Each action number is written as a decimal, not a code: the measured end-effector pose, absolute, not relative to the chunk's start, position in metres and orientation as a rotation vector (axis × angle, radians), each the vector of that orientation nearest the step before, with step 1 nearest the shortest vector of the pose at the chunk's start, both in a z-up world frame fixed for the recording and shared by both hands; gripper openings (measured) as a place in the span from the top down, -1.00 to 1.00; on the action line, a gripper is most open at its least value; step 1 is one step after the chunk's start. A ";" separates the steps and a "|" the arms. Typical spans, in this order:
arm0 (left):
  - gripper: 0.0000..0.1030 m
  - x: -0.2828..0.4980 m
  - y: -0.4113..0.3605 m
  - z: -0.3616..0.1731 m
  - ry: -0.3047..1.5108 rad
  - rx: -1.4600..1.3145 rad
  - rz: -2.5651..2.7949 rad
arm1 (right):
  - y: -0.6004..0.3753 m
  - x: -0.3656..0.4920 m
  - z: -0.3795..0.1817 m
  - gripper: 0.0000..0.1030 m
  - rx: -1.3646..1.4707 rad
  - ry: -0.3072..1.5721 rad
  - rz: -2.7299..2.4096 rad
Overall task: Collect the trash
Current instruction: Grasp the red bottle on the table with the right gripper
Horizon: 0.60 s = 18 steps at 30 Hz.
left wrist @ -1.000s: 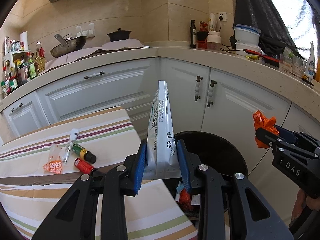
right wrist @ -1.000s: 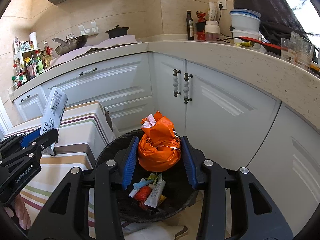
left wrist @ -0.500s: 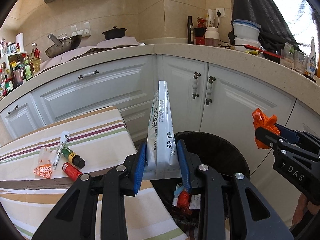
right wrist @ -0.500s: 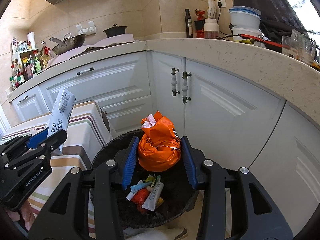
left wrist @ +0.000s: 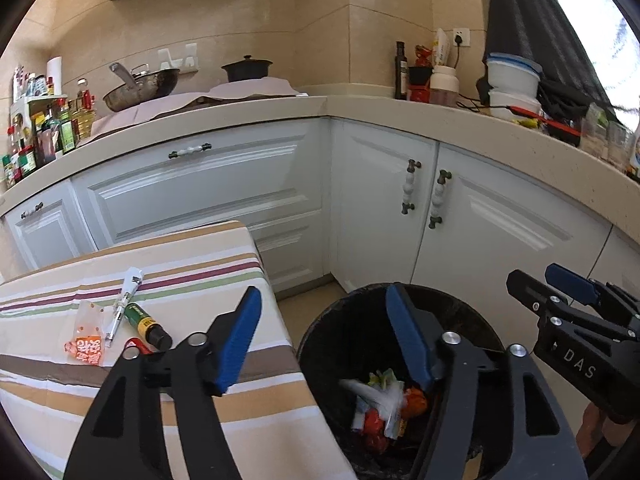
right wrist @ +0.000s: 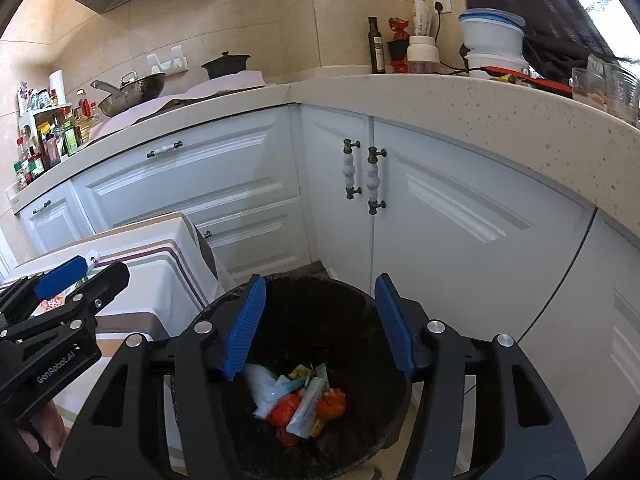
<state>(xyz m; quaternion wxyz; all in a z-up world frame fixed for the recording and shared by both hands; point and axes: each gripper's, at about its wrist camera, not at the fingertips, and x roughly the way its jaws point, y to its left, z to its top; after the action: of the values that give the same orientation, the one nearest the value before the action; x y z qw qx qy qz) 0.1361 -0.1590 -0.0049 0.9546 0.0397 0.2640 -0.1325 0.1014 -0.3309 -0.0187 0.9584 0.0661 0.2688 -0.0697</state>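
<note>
Black plastic lines the bin [right wrist: 360, 320] below both my grippers, on the floor where the white cabinets [right wrist: 460, 216] meet in a corner. My right gripper [right wrist: 320, 320] hangs directly over the bin mouth, its blue pads spread wide with nothing between them. My left gripper [left wrist: 324, 340] is just as wide apart and empty, one pad over the striped tablecloth [left wrist: 180, 280], the other over the bin's rim. The trash [right wrist: 298, 400] lies heaped at the bin's bottom, beneath my right gripper: an orange bag, a white pouch, a tube and red scraps. On the table to my left lie an orange-printed clear wrapper [left wrist: 86, 342], a white tube [left wrist: 124, 302] and a green-labelled bottle [left wrist: 146, 322], close together, well clear of the bin.
</note>
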 end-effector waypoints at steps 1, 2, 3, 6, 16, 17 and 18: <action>-0.34 0.135 -0.156 -0.004 0.534 0.074 -0.266 | -0.328 0.102 -0.018 -0.09 0.132 0.546 -0.135; -0.36 0.135 -0.153 -0.003 0.533 0.067 -0.262 | -0.326 0.103 -0.018 -0.09 0.130 0.547 -0.130; -0.37 0.134 -0.150 -0.002 0.534 0.064 -0.258 | -0.323 0.104 -0.018 -0.09 0.128 0.548 -0.125; -0.43 0.133 -0.139 0.001 0.535 0.064 -0.236 | -0.313 0.108 -0.018 -0.09 0.125 0.551 -0.100; -0.49 0.124 -0.076 -0.001 0.554 0.059 -0.100 | -0.257 0.121 -0.018 -0.09 0.093 0.569 0.036; -0.49 0.124 -0.067 -0.002 0.560 0.057 -0.077 | -0.250 0.122 -0.018 -0.09 0.089 0.573 0.052; -0.49 0.123 -0.061 -0.003 0.565 0.056 -0.063 | -0.241 0.125 -0.018 -0.09 0.084 0.578 0.073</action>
<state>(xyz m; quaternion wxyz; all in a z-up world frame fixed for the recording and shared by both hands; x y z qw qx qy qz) 0.1232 -0.0605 -0.0033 0.9595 0.0276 0.2785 -0.0312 0.1251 -0.2412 -0.0181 0.9570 0.0414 0.2849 0.0361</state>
